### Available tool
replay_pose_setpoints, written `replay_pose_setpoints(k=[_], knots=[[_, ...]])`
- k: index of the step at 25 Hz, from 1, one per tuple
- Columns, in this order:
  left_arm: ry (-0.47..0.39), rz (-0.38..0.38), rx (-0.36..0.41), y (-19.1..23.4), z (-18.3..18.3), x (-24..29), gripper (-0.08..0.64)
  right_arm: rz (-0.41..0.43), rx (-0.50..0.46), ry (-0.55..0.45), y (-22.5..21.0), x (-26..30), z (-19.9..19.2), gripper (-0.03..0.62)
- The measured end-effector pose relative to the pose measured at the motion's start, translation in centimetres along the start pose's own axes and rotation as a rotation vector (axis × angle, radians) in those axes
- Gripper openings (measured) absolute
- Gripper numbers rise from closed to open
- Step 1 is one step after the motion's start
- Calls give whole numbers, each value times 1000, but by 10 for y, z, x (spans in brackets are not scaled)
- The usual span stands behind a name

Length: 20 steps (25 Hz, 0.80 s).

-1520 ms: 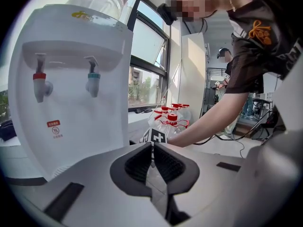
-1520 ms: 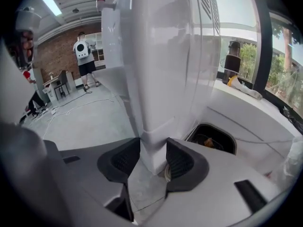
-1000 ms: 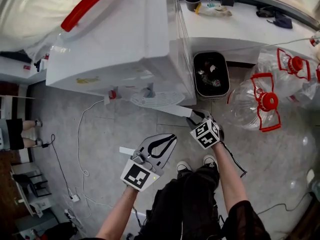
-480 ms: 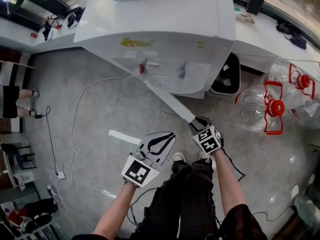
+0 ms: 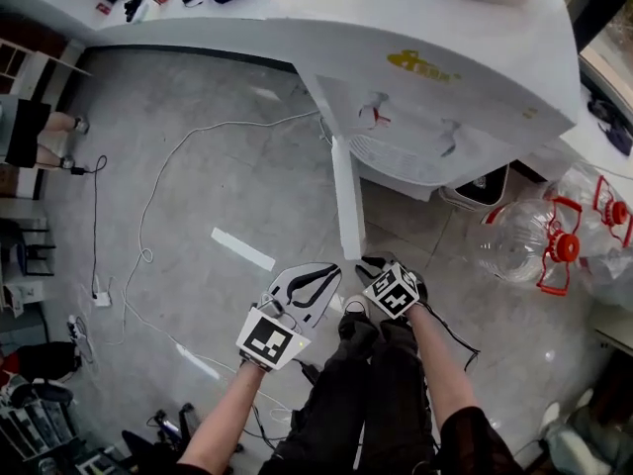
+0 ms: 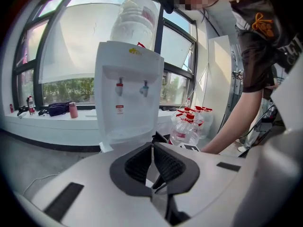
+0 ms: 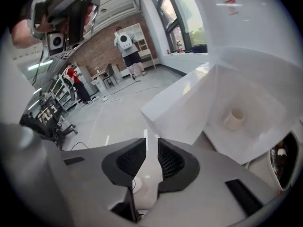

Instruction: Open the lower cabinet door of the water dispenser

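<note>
Already, lower cab. door open.

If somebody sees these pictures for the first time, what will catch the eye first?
The tall white water dispenser at the top of the head view, its lower cabinet door swung wide open toward the person. Near the door's free edge the right claw is closing, nothing between its jaws, beside the shut left claw. Clear bottles with red handles sit on the floor at the right.

Lower cabinet door swung wide open, right tongs off it, closing
</note>
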<state>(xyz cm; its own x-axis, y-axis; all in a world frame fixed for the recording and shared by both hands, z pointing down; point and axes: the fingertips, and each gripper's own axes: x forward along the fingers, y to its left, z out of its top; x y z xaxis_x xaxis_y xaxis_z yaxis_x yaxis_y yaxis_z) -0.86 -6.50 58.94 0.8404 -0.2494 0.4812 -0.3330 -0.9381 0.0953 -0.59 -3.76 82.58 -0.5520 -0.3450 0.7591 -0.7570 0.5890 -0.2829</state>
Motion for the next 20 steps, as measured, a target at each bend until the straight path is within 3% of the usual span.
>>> replay_pose_setpoints(k=[6,11,12,16,17,20], knots=[[-4,101,-59,31,-24,-39,14,137,-173,62,40,46,38,89],[-5,181,-98,52,-48,-75,14,185,-301,110,60,79,72,114],[-3,197,-106,55,-52,-83,14,188,-313,111,61,86,81,143],[20,251,-160,63,-72,-105,14,169,-318,99,47,104,115,168],[24,260,-175,64,-76,-108,14,158,-304,94,41,107,123,206],[29,272,-196,66,-84,-117,14,122,-243,76,25,113,143,233]])
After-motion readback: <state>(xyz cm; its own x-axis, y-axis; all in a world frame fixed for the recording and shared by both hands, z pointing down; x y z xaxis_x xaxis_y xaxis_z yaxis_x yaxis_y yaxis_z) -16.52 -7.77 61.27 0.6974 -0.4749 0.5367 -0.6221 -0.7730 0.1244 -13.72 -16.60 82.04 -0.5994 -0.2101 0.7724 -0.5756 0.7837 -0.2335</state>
